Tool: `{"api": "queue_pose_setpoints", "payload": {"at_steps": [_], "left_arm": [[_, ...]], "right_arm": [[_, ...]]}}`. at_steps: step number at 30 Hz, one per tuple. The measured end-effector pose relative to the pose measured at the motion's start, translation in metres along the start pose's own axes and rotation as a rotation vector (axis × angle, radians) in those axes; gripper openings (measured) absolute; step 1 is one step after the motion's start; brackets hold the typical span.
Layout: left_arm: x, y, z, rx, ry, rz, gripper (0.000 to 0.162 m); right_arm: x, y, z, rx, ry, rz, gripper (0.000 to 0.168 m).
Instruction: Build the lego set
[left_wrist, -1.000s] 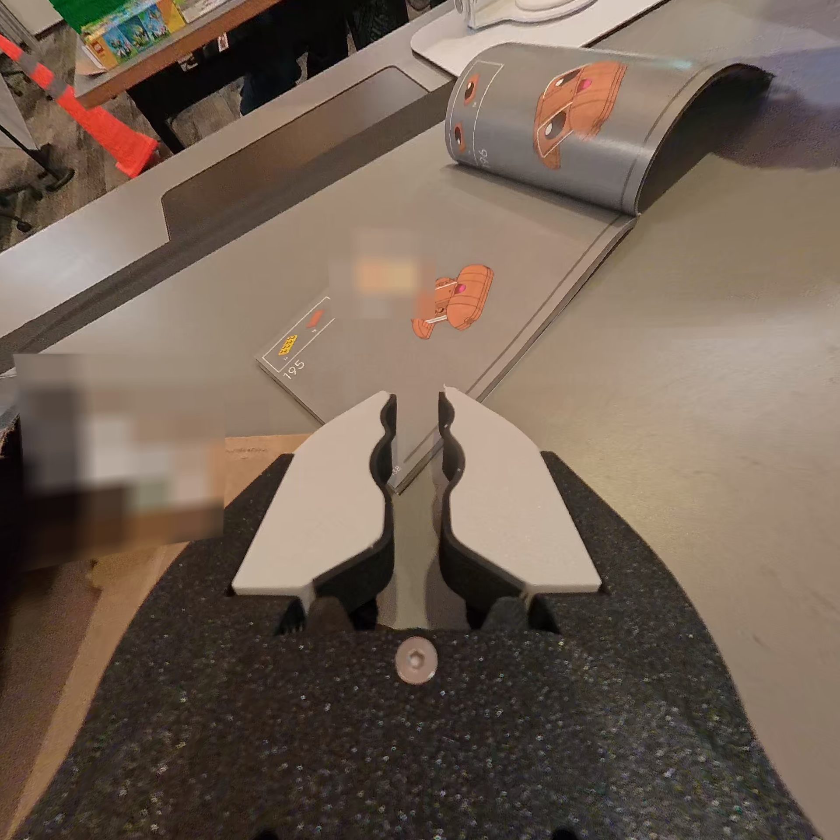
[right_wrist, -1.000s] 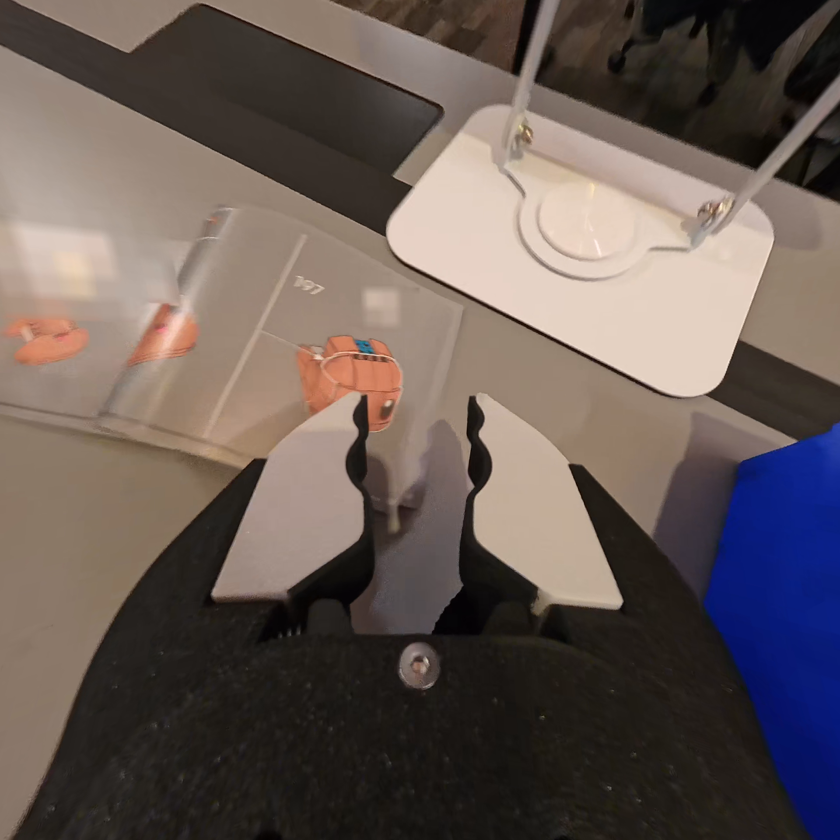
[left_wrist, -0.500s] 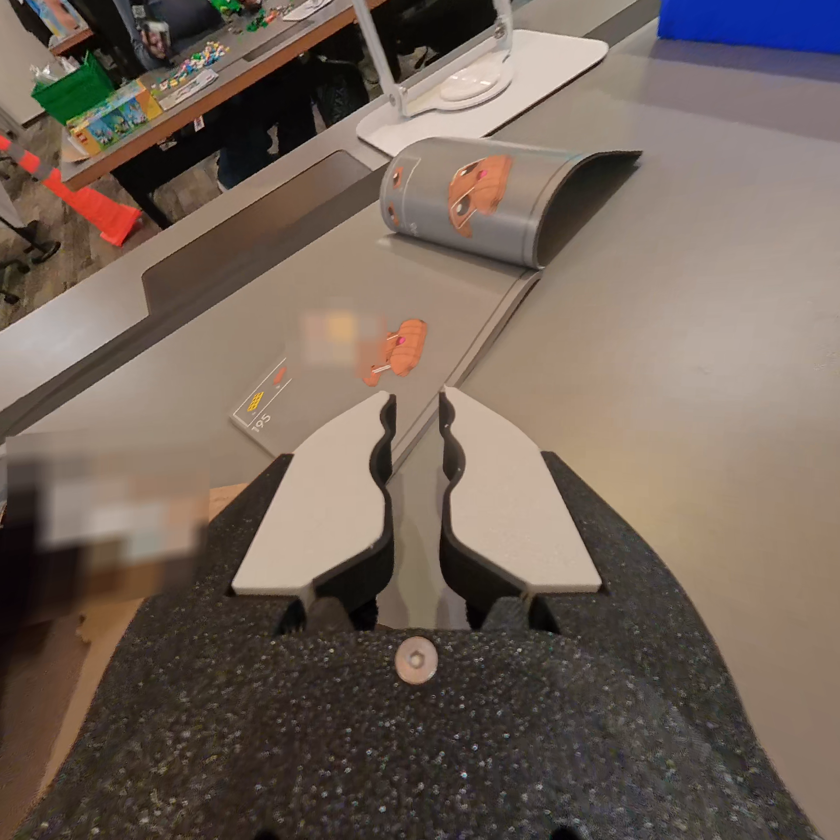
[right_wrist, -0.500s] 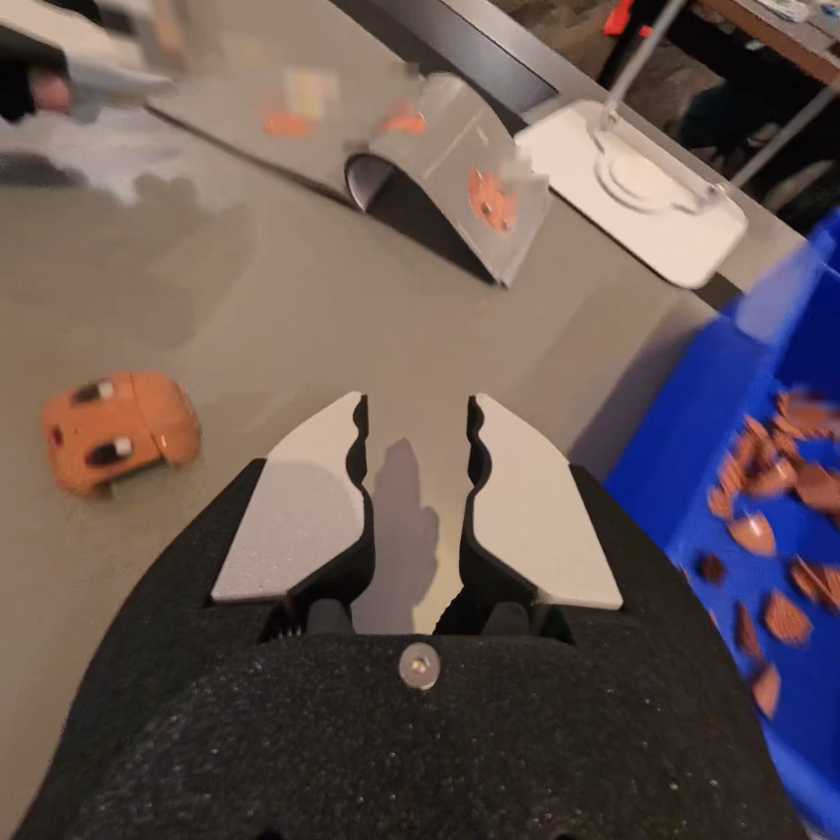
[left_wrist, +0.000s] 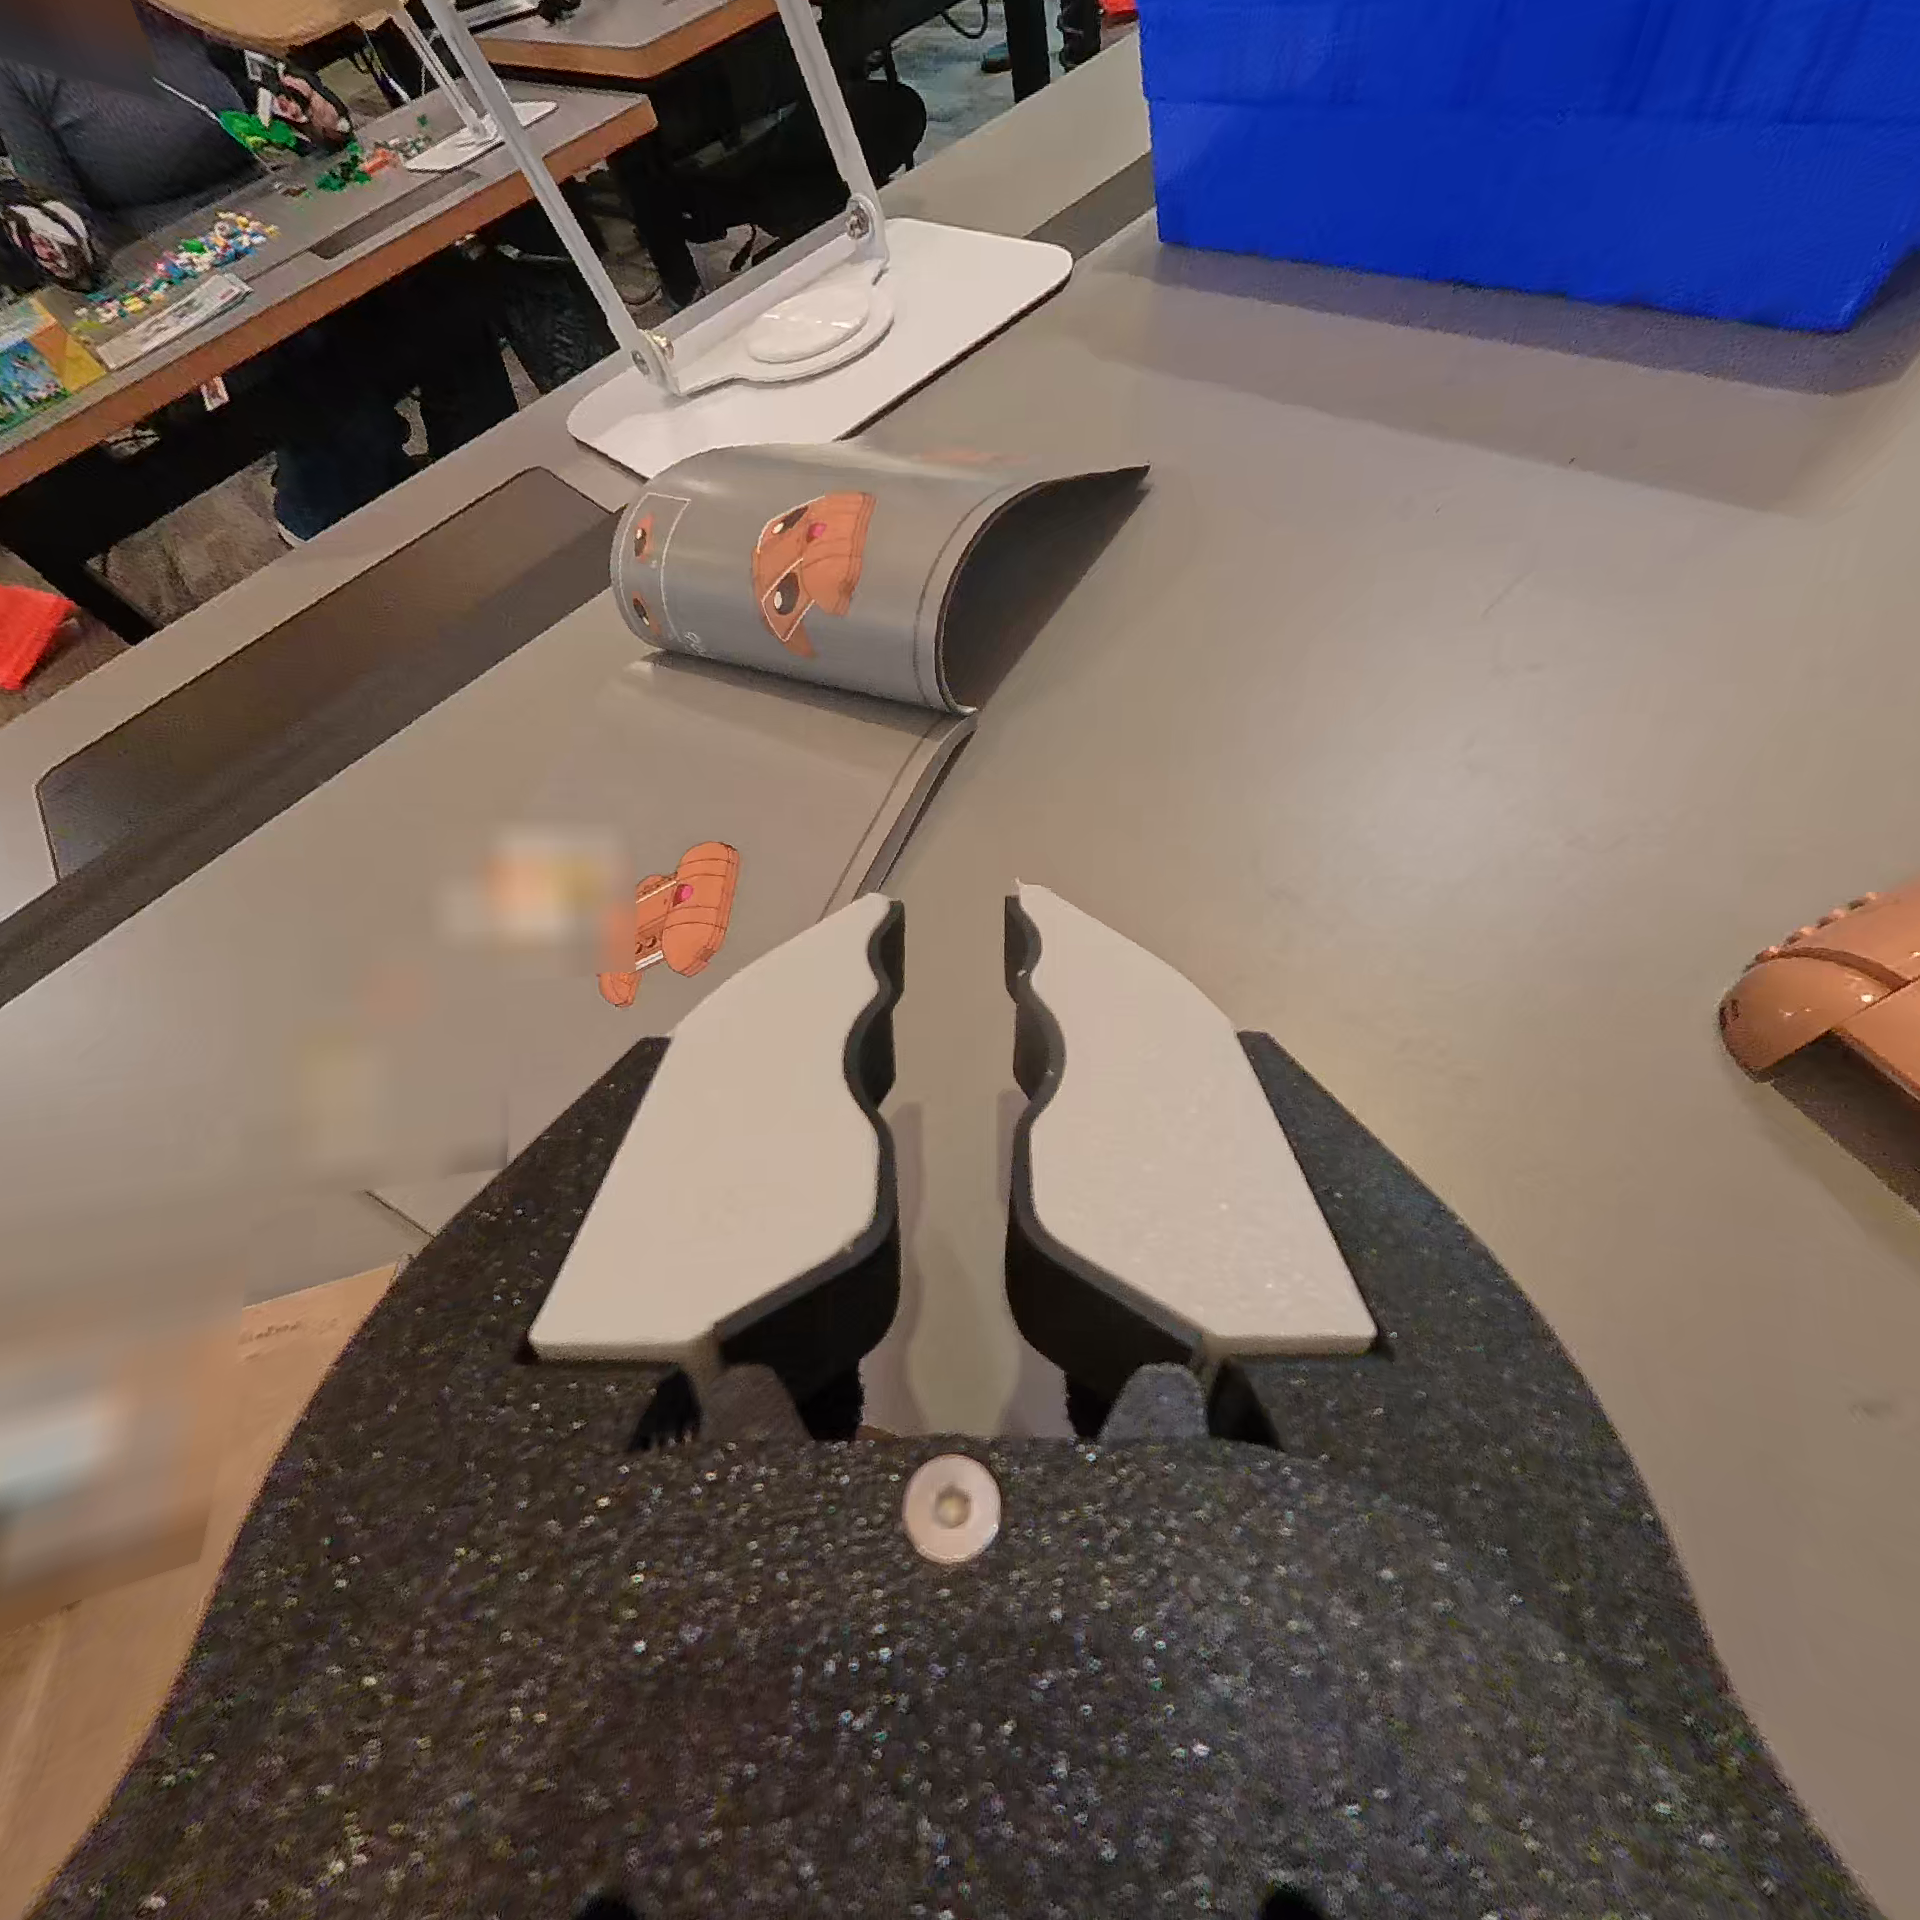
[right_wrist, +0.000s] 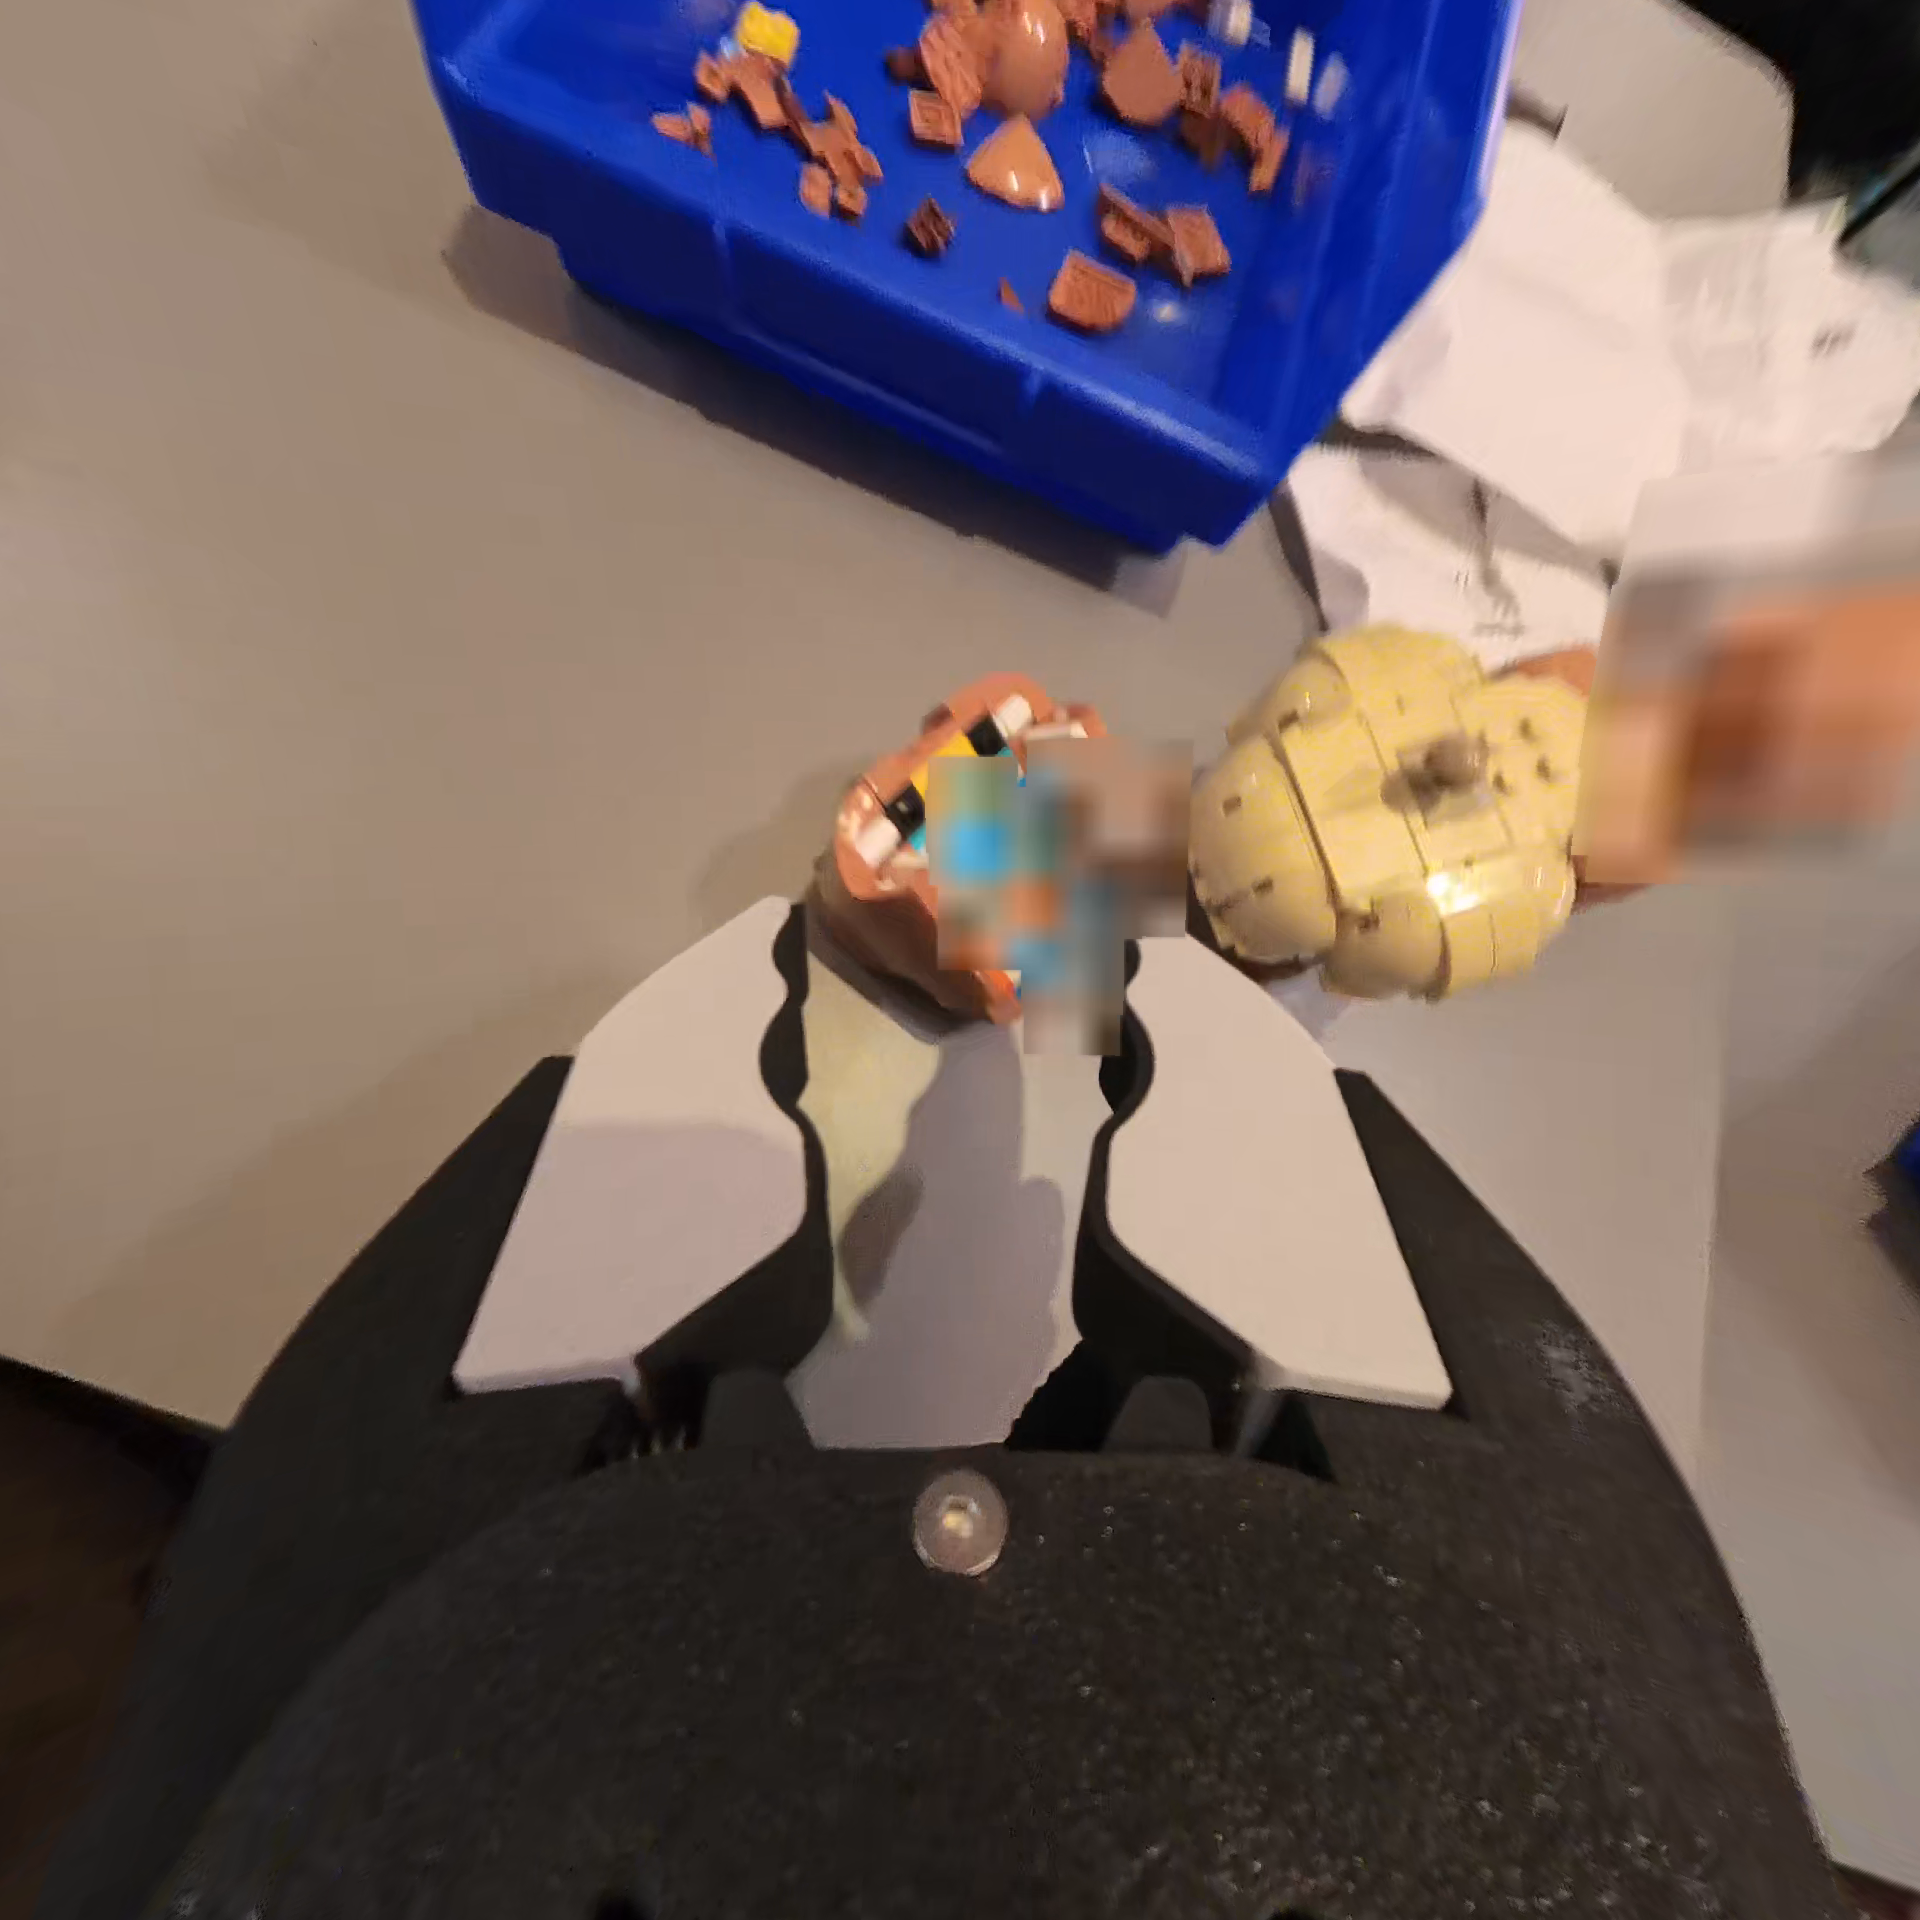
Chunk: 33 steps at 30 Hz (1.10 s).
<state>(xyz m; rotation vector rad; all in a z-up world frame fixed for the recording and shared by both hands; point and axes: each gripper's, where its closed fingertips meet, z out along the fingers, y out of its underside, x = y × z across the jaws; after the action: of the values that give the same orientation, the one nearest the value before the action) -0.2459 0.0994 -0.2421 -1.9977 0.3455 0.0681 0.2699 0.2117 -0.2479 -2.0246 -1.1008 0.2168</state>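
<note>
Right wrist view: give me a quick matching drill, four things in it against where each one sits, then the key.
Things:
1. brown pieces
2. orange-brown build
3. tan rounded build
4. white paper

Places:
A. just ahead of the open right gripper
B. right of the blue bin, on the table
C. loose inside the blue bin
D. right of the orange-brown build

Pairs: 1-C, 2-A, 3-D, 4-B

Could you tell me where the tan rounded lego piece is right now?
In the right wrist view, the tan rounded lego piece sits right of the orange-brown lego model, below the blue bin.
</note>
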Motion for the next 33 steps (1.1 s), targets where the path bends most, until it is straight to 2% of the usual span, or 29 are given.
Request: {"api": "queue_pose_setpoints", "payload": {"at_steps": [6, 8, 12, 16, 19, 22, 25, 29, 33], "left_arm": [[0.003, 0.003, 0.003, -0.013, 0.010, -0.002, 0.018], [0.003, 0.005, 0.005, -0.018, 0.012, -0.004, 0.018], [0.005, 0.006, 0.006, -0.026, 0.019, -0.001, 0.018], [0.006, 0.007, 0.006, -0.027, 0.023, 0.005, 0.018], [0.007, 0.005, 0.005, -0.021, 0.026, 0.007, 0.018], [0.009, 0.003, 0.005, -0.018, 0.028, 0.015, 0.018], [0.011, 0.002, 0.004, -0.017, 0.028, 0.029, 0.018], [0.013, 0.002, 0.004, -0.019, 0.027, 0.042, 0.018], [0.015, 0.002, 0.005, -0.020, 0.030, 0.047, 0.018]], "right_arm": [[-0.016, 0.017, 0.020, -0.050, -0.147, 0.083, 0.056], [-0.028, 0.012, 0.025, -0.053, -0.165, 0.063, 0.055], [-0.073, -0.012, 0.028, 0.005, -0.315, 0.012, 0.051], [-0.075, -0.025, 0.023, 0.042, -0.268, -0.134, 0.051], [-0.065, -0.037, 0.015, 0.118, -0.221, -0.172, 0.052], [-0.048, -0.040, 0.017, 0.128, -0.126, -0.187, 0.064], [-0.039, -0.028, 0.031, 0.042, -0.084, -0.203, 0.086], [-0.035, -0.012, 0.052, -0.045, -0.074, -0.229, 0.106], [-0.033, -0.014, 0.062, -0.043, -0.072, -0.233, 0.104]]}}
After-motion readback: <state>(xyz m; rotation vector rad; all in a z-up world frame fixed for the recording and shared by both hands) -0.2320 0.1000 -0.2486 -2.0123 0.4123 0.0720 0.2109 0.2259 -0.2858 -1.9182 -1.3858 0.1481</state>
